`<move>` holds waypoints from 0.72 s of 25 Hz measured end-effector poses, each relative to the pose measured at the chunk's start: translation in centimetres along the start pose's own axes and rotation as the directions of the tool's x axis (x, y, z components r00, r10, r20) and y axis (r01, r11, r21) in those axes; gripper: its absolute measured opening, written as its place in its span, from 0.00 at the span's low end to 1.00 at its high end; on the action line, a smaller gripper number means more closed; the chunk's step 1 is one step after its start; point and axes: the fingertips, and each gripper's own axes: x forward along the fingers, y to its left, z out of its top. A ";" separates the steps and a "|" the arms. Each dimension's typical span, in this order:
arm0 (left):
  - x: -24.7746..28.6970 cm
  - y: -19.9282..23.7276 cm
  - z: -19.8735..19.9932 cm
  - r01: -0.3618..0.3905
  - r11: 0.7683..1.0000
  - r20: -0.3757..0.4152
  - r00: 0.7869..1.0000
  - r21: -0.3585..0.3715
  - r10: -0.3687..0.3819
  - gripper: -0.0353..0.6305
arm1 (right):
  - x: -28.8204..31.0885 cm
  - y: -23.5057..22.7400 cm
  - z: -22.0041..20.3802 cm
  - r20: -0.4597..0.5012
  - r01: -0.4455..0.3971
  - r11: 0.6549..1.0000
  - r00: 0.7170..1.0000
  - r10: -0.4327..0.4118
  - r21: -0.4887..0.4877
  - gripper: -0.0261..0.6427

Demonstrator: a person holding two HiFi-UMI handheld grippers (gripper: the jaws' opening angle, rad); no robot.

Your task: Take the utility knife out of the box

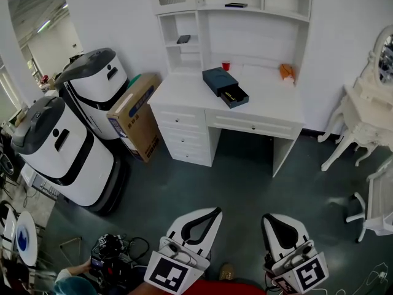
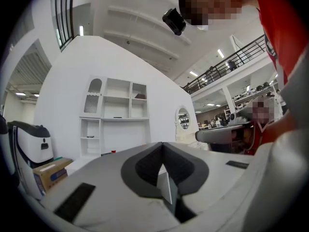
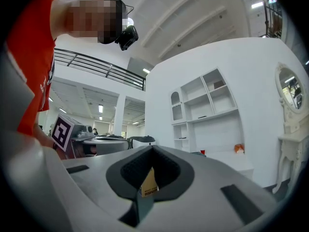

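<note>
A dark blue box lies on the white desk far ahead in the head view. Its drawer is pulled out, and a slim black and yellow utility knife lies in it. Both grippers are low at the picture's bottom, well short of the desk, over the dark floor. My left gripper has its jaws together with nothing in them, and so does my right gripper. In the gripper views, the left gripper and the right gripper point level toward the desk and its shelves.
A red cup and an orange thing sit behind the box. Left of the desk stand a cardboard box and two white machines. A white dressing table is at the right. Cables and a person's head are at bottom left.
</note>
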 end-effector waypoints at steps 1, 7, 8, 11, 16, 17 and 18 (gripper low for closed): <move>0.3 -0.1 0.1 -0.010 1.000 -0.003 1.000 0.001 0.010 0.11 | -0.2 -0.4 0.1 0.002 -0.007 1.000 1.000 0.007 -0.003 0.07; 1.9 -0.3 1.4 -0.060 0.997 0.015 0.998 0.039 0.059 0.11 | -0.8 -2.8 0.7 0.020 -0.048 0.999 0.999 0.048 -0.026 0.07; 2.1 -0.3 1.5 -0.066 0.997 0.016 0.998 0.042 0.065 0.11 | -0.8 -3.0 0.6 0.017 -0.062 0.997 0.998 0.062 -0.035 0.07; 2.8 -0.1 1.6 -0.081 0.996 0.013 0.997 0.045 0.080 0.11 | -0.3 -3.8 0.7 0.024 -0.074 0.997 0.997 0.074 -0.032 0.07; 4.6 2.2 1.3 -0.100 0.994 0.011 0.995 0.040 0.099 0.11 | 2.4 -5.5 0.6 0.037 -0.062 0.998 0.997 0.062 0.002 0.07; 5.1 2.9 1.1 -0.104 0.994 0.012 0.995 0.040 0.103 0.11 | 3.1 -5.7 0.3 0.032 -0.065 0.998 0.997 0.065 0.004 0.07; 5.6 3.6 0.9 -0.107 0.993 0.014 0.994 0.038 0.107 0.11 | 3.8 -6.1 0.1 0.028 -0.066 0.998 0.997 0.066 0.005 0.07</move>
